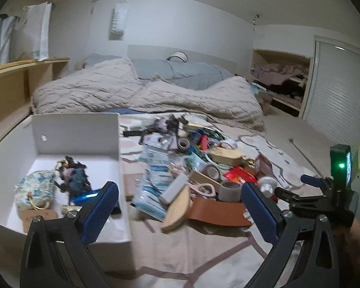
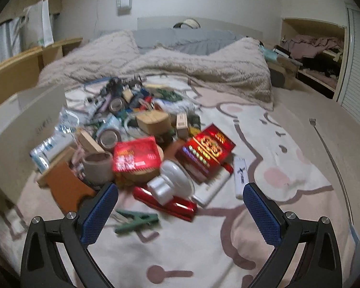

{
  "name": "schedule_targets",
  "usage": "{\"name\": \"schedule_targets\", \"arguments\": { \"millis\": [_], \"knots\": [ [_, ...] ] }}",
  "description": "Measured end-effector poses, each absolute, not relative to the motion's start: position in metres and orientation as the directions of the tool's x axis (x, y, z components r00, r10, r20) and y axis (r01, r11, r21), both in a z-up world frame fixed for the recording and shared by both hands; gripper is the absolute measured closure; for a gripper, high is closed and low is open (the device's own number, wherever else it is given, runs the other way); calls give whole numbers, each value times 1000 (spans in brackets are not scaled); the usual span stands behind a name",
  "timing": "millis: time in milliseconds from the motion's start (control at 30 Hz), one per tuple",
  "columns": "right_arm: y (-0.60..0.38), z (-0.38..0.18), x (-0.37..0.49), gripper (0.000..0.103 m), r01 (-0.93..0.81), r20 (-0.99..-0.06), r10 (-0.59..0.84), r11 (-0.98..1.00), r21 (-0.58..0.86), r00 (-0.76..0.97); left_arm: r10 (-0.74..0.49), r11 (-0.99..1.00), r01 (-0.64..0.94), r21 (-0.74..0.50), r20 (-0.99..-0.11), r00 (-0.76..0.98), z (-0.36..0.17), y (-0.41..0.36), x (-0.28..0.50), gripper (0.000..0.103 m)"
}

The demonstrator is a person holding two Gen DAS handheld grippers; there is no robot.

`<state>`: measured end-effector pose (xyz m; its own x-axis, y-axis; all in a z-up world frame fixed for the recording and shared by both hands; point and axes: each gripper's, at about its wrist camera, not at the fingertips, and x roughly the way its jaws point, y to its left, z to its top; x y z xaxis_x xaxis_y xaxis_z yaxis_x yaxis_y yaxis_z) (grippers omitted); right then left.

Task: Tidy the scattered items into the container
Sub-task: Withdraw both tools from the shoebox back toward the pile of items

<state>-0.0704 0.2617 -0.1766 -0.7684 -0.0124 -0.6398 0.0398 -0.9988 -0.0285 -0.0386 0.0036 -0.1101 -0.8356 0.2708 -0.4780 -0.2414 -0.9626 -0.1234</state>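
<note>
we see a matt white cardboard box [image 1: 79,129], a fuzzy cloth blanket [image 2: 204,67], a glossy foil-red packet [image 2: 205,147], a smooth pale wooden piece [image 1: 177,207], a smooth brown leather-like strap [image 1: 218,211], and blue textured rubbery pads [image 2: 99,216] on matt black plastic fingers.

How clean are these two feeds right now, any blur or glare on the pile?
Left wrist view: motion-smeared around the pile, white box readable. Right wrist view: blurrier, nearest items streaked; shiny red packet throws rainbow glare. Both: strong fisheye bending, dark corner vignetting.
</note>
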Motion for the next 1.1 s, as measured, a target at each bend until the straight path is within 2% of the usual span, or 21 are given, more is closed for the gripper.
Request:
{"name": "schedule_targets", "arguments": {
  "millis": [367, 633, 900, 1100],
  "knots": [
    [257, -207, -89, 0, 31, -706, 37, -996, -83, -708, 341, -934, -345, -98, -538, -771, -135, 43, -37, 0],
    [252, -224, -101, 0, 30, -748, 62, -994, -109, -661, 256, -948, -317, 23, -538, -803, -145, 58, -37, 0],
    [262, -228, -94, 0, 22, -777, 18, -999, -40, -629, 257, -945, -326, 37, -536, -805, -145, 74, -44, 0],
    [262, -228, -87, 0, 44, -772, 14, -997, -55, -636, 293, -942, -334, -32, -565, -771, -149, 80, -61, 0]
  ]
}}
